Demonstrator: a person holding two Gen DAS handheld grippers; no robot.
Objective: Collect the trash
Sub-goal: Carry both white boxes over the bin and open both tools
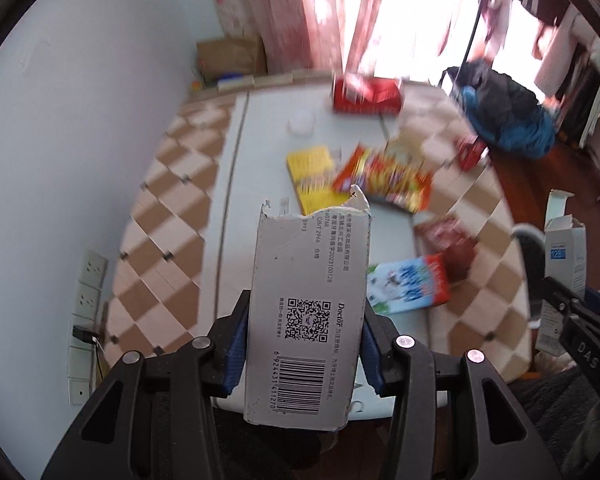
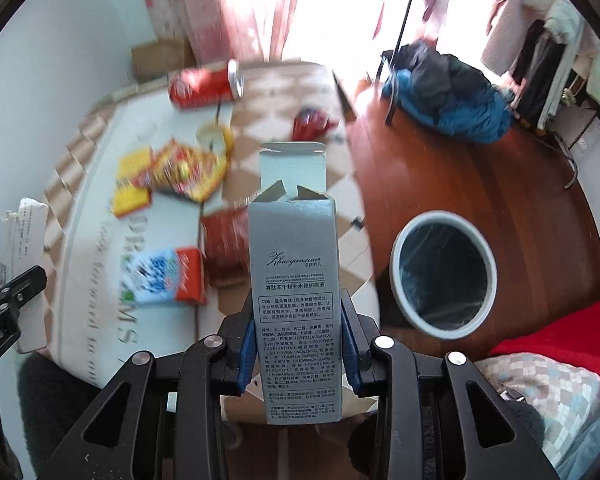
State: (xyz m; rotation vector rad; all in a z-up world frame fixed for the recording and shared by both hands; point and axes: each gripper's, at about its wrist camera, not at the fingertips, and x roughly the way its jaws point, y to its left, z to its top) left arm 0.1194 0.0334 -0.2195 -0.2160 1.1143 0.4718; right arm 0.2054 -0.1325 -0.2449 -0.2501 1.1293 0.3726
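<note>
While both boxes are clamped, the bin (image 2: pixel 444 274) seemingly stands unobstructed.

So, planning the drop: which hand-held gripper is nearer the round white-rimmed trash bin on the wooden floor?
Right. The right hand-held gripper has the round white-rimmed trash bin just beside it; the left hand-held gripper is farther away, over the mat.

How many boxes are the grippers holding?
2. A white torn box in the left gripper, a grey open box in the right gripper.
</note>
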